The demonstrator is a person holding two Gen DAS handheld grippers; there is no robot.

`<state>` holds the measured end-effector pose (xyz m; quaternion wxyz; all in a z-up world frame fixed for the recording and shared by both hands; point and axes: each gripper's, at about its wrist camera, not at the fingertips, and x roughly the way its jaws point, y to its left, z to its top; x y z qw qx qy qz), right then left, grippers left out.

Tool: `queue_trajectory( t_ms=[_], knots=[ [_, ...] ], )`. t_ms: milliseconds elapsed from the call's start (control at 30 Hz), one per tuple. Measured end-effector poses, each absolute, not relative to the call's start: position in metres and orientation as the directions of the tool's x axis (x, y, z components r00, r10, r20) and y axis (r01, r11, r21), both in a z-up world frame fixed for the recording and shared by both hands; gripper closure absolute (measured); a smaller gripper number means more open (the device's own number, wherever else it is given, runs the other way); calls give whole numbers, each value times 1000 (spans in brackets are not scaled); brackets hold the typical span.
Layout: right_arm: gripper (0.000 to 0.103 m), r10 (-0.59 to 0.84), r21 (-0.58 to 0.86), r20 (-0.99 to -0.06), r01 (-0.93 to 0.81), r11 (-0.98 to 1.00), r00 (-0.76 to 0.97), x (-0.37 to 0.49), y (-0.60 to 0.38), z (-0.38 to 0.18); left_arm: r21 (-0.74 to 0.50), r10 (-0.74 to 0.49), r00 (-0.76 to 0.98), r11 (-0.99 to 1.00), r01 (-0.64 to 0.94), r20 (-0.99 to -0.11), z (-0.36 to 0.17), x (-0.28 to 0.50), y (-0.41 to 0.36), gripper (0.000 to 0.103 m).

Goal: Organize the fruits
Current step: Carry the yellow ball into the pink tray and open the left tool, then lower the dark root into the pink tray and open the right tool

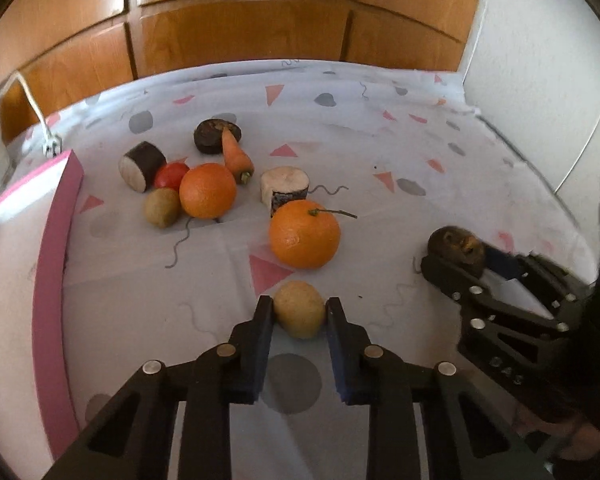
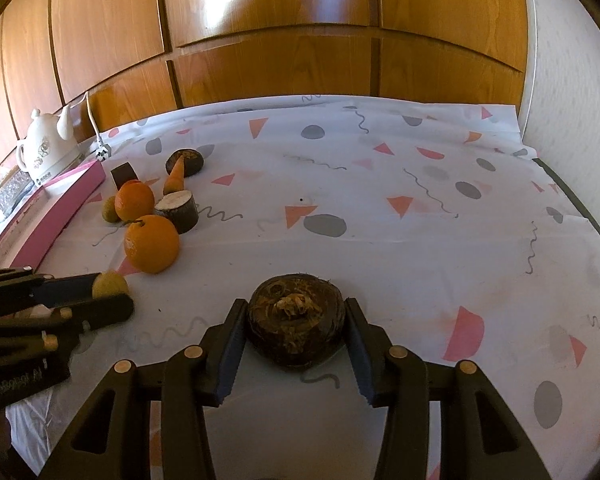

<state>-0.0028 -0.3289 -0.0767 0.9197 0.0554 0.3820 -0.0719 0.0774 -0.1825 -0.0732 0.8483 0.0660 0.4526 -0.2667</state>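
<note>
a: what is the left claw (image 1: pixel 299 310) doing?
b: squeezing the little yellow fruit (image 1: pixel 299 309) on the cloth (image 1: pixel 380 152)
a: and the right claw (image 2: pixel 296 320)?
b: it grips the brown lump (image 2: pixel 296 322); the oranges (image 1: pixel 304 234) sit near the pink box (image 1: pixel 48 280)

Lying on the cloth — two oranges (image 1: pixel 304 234) (image 1: pixel 207 190), two kiwis (image 1: pixel 299 309) (image 1: pixel 163 207), one carrot (image 1: pixel 236 154), one tomato (image 1: pixel 171 175), three log slices (image 1: pixel 285 189) (image 1: pixel 142 165) (image 1: pixel 213 136), one brown root (image 2: pixel 296 325).
</note>
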Motion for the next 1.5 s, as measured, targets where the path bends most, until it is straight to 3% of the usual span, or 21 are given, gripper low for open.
queue_trajectory(
  t_ms=[333, 567, 667, 700, 767, 967, 1100, 1233, 1500],
  knots=[
    [55, -100, 27, -718, 171, 985, 688, 0, -327, -76, -197, -367, 561, 919, 340, -742, -28, 76, -90, 76],
    [55, -117, -1, -723, 168, 986, 681, 1, -324, -76, -101, -92, 625, 995, 20, -775, -35, 105, 5, 76],
    [55, -127, -17, -725, 167, 986, 677, 2, -322, -76, -78, -23, 617, 995, -62, -787, -43, 107, 24, 66],
    [55, -133, -24, -725, 168, 985, 676, 2, -321, -76, -86, -21, 623, 993, -76, -782, -43, 104, 31, 56],
    [55, -144, -38, -727, 170, 985, 672, 3, -320, -77, -97, -14, 636, 991, -96, -771, -41, 96, 41, 44],
    [56, -173, -72, -735, 179, 981, 656, 6, -315, -76, -129, -19, 664, 985, -117, -747, -32, 71, 56, 44],
    [56, -197, -91, -743, 196, 976, 639, 8, -312, -74, -144, -20, 680, 981, -127, -733, -27, 62, 66, 34],
    [56, -218, -102, -763, 220, 970, 608, 12, -309, -69, -143, -8, 692, 980, -138, -722, -27, 55, 76, 34],
    [56, -81, -17, -738, 101, 995, 669, 9, -270, -32, -160, 5, 685, 971, -178, -729, -30, 47, 94, 34]
  ],
)
